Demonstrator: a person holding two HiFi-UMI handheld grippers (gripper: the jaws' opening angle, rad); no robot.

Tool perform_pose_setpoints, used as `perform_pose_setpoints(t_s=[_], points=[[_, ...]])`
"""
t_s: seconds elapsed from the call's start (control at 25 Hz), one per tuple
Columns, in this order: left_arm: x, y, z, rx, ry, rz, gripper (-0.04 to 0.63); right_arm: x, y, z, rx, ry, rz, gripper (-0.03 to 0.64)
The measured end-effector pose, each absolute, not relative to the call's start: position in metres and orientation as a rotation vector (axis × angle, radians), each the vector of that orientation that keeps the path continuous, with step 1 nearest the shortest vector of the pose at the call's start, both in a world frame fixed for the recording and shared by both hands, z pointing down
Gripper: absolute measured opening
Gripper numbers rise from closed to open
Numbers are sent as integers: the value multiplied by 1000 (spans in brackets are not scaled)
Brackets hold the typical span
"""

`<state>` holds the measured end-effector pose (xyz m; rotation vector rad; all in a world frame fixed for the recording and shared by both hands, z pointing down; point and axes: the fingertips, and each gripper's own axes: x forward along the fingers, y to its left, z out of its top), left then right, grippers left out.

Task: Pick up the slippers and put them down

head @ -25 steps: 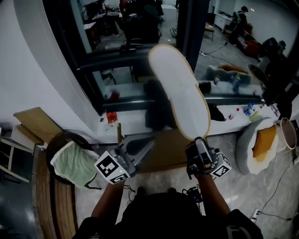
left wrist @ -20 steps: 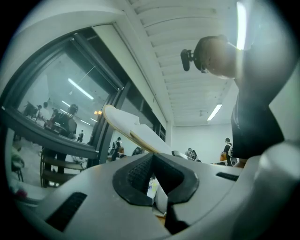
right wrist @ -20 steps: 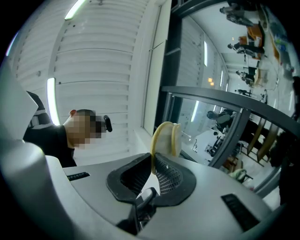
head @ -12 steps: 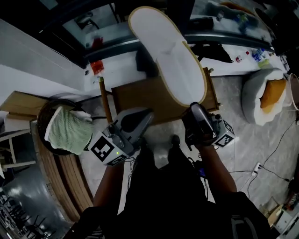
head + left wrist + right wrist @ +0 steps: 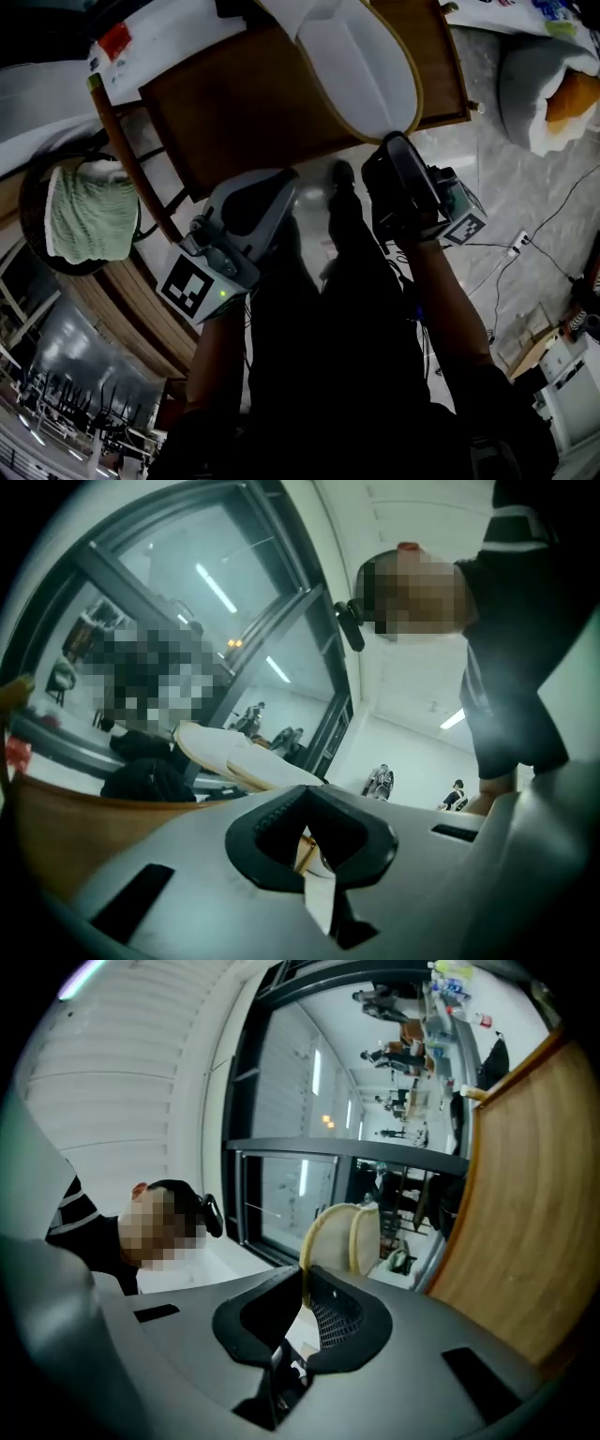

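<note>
Over one table (image 5: 244, 103), right tongs (image 5: 389, 142) grip one slipper (image 5: 361, 66).

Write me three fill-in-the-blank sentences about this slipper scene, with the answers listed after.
1. The white slipper is clamped by the ___ gripper.
2. The brown table behind the slipper in the head view is made of ___.
3. The towel at the head view's left is ___ in colour.
Missing words: right; wood; green.
</note>
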<state>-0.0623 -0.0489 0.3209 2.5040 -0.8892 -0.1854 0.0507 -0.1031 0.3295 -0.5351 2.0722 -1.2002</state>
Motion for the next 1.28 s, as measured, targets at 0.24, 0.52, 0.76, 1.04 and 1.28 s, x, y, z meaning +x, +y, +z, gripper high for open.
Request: perform_pose_setpoints(t_s=[0.24,0.52,0.76,1.04,1.28], points=[[-28,-26,377,2407,-824,-177,11,73,-78,396,-609,1974,-1335,41],[-20,-14,430,2351,-768,-166,11,60,-67,453,-632,1925,-1412,41],[-21,-2,450,2313,-767,-157,9,65,-54,483,-693,1914,-1466,41],[-23,8,475,2281,-772,-125,9,68,-42,522,-782,1883,-1558,40],[-13,17,484,2268,-744,-126,9,70,-35,538,-838,1882,-1621,41]])
